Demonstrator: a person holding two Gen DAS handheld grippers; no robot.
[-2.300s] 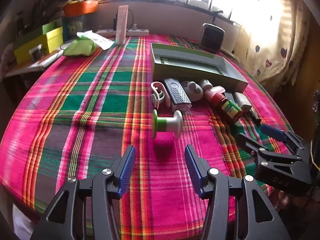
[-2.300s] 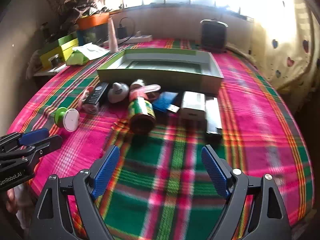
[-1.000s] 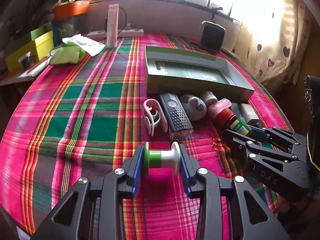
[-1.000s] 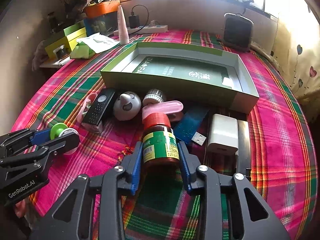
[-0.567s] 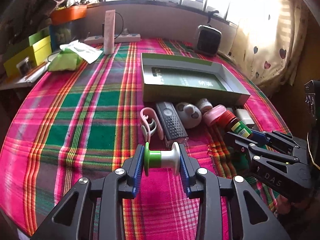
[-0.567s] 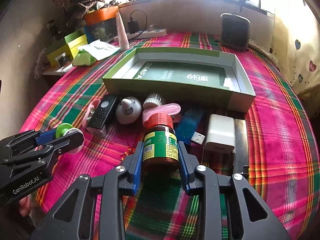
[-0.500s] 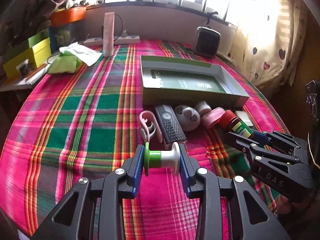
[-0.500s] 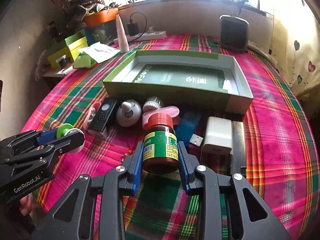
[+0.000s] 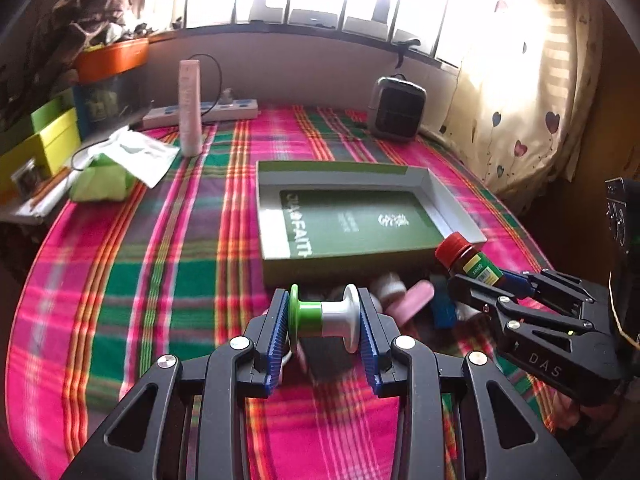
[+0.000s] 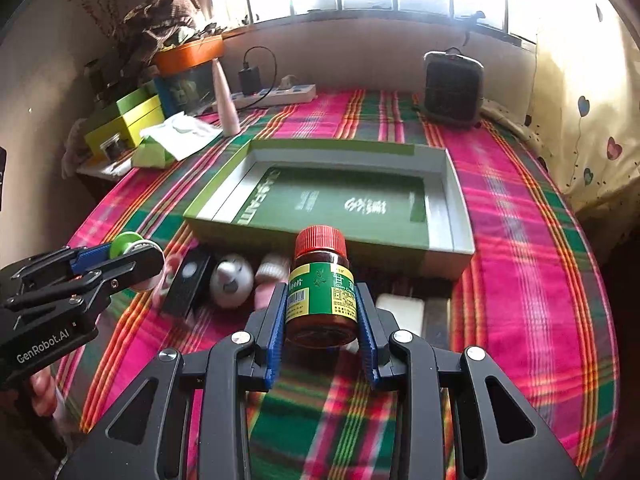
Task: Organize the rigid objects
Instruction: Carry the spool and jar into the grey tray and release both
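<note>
My left gripper (image 9: 324,320) is shut on a green and white spool (image 9: 323,317), held above the tablecloth just short of the near wall of the open green box (image 9: 344,258). My right gripper (image 10: 321,312) is shut on a brown pill bottle (image 10: 322,288) with a red cap and green label, also lifted before the box (image 10: 460,208). The box floor shows only its green printed liner. The bottle also shows in the left wrist view (image 9: 466,258), and the spool in the right wrist view (image 10: 128,246).
Below the grippers lie a black remote (image 10: 188,284), a white round gadget (image 10: 232,280), a pink case (image 9: 412,298), a white charger (image 10: 400,314) and a blue item (image 9: 442,312). A small heater (image 10: 452,88), power strip (image 9: 200,114), pink tube (image 9: 190,108) and green boxes (image 10: 128,120) stand at the back.
Both grippers closed on their objects, then lifted them off the cloth and carried them forward toward the green box. The loose items on the table stayed put.
</note>
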